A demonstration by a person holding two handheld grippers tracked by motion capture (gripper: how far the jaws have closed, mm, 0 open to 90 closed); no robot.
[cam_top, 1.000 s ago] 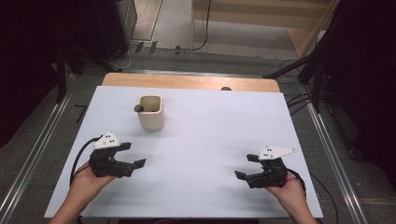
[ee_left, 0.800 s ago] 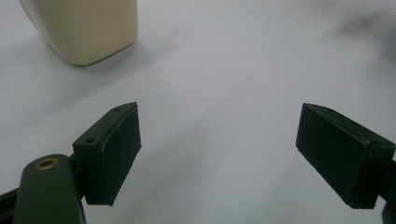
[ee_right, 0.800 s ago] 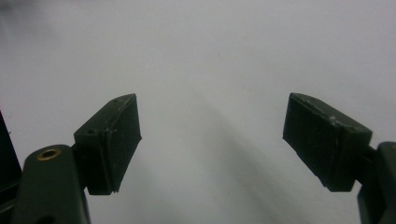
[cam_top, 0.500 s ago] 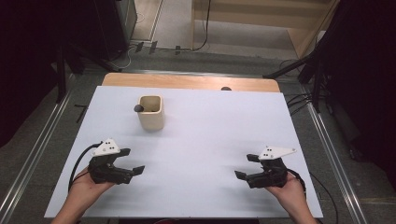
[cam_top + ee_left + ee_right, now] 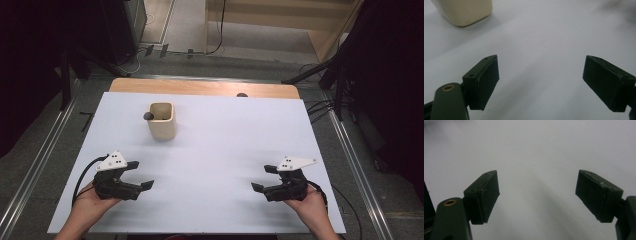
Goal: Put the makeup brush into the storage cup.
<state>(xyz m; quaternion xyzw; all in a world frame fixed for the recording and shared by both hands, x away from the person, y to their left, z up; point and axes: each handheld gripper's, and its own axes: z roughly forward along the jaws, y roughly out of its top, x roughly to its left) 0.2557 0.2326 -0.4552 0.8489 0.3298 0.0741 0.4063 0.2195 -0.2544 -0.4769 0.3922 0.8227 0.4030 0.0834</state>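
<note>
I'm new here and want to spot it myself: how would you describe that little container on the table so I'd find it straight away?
Start at the big white table sheet and look to its far left part, just short of the bare wooden strip along the back edge. There stands a cream square cup, upright and alone. A dark round-topped thing pokes out at its left rim, and nothing else stands on the white.

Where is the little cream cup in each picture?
High view: the cream cup stands upright on the white table, up and left of the middle, ahead of the left gripper.
Left gripper view: its bottom part sits in the top left corner.
Right gripper view: not seen.
Shared landmark: the white table.
</note>
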